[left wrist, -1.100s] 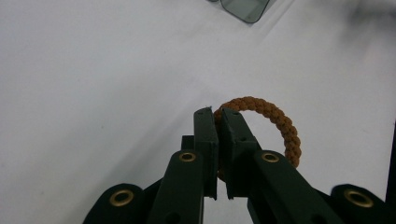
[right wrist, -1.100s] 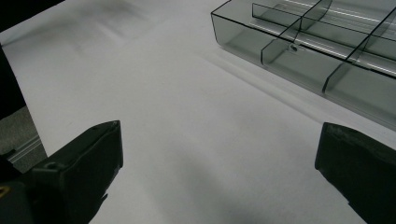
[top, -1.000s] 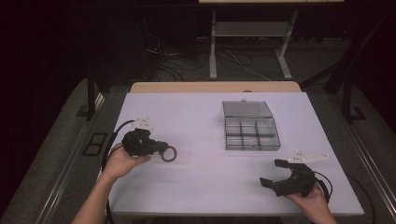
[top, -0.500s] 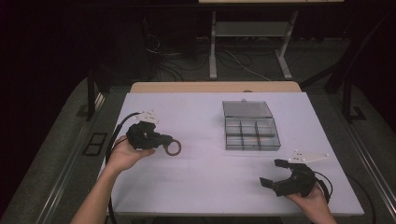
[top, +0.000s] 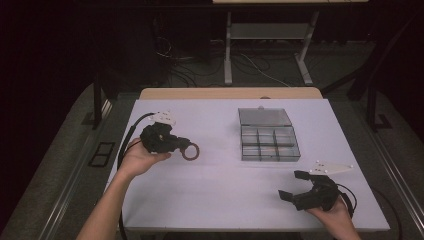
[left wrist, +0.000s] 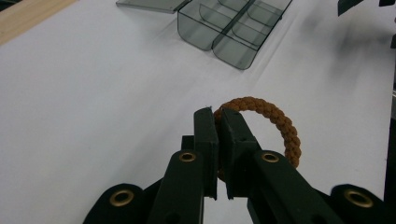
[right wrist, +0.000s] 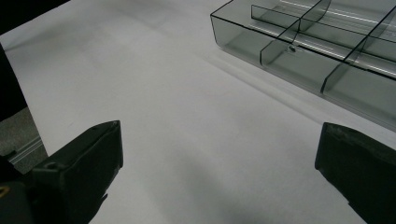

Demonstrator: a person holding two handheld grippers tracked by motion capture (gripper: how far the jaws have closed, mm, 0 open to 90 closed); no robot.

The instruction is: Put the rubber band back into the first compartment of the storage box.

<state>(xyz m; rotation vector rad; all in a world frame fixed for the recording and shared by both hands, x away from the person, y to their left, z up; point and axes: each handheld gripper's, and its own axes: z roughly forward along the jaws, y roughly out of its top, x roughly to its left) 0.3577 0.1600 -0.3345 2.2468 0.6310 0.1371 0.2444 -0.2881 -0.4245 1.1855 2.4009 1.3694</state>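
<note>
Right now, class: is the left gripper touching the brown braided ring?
Touching. The left gripper view shows the left gripper with its jaws clamped on the brown braided ring, pads pressing its cord.

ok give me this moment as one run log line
left gripper: shut on brown braided ring, lifted off table | right gripper: open, holding nothing, low near front edge | compartment box: lid open, compartments look bare

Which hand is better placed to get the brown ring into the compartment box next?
Left. The left gripper is shut on the braided brown ring, facing the open compartment box. The right gripper is open and holds nothing.
</note>
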